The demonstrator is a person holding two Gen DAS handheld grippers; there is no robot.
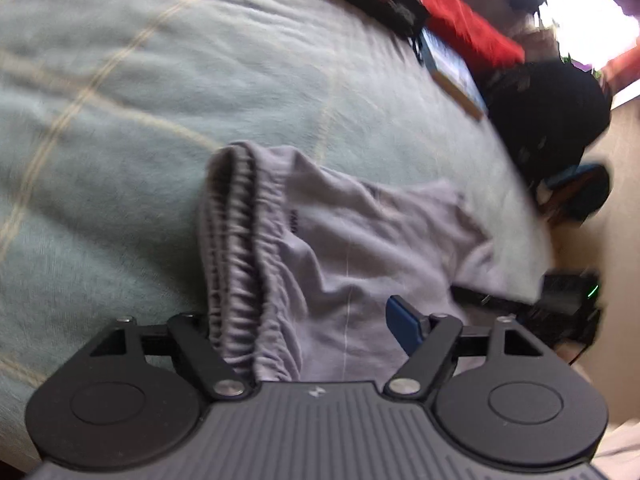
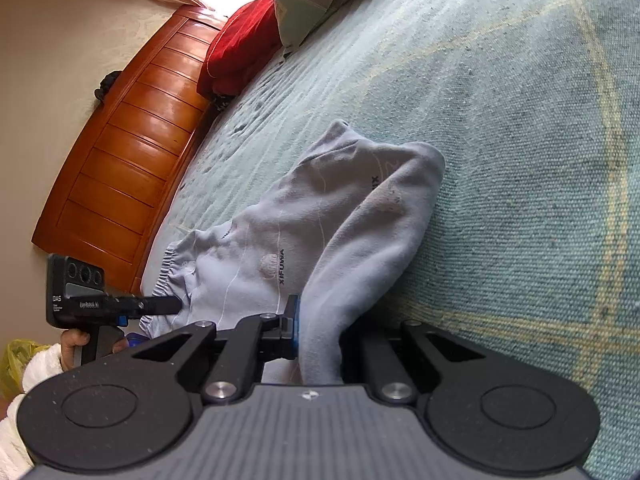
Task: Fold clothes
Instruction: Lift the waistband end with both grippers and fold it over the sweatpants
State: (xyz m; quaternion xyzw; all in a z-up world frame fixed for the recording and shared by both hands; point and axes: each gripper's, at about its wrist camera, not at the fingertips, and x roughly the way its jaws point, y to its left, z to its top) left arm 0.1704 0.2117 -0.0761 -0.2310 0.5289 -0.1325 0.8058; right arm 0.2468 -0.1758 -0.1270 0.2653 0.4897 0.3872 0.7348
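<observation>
Light grey sweatpants point(image 1: 340, 240) lie on the pale green bed cover point(image 1: 120, 120). In the left wrist view the gathered elastic waistband point(image 1: 240, 264) runs into my left gripper point(image 1: 312, 336), whose jaws stand wide; one blue fingertip point(image 1: 404, 320) rests on the cloth. In the right wrist view the pants point(image 2: 312, 216) are lifted and a leg end hangs between the jaws of my right gripper point(image 2: 320, 332), shut on it. The left gripper point(image 2: 160, 305) shows there at the waistband.
A wooden headboard point(image 2: 132, 140) runs along the wall. A red pillow point(image 2: 240, 48), a grey-green pillow point(image 2: 308, 4), a book point(image 1: 452, 68) and dark clothing point(image 1: 548, 120) lie at the bed's far edge. A yellow bag point(image 2: 16, 364) is on the floor.
</observation>
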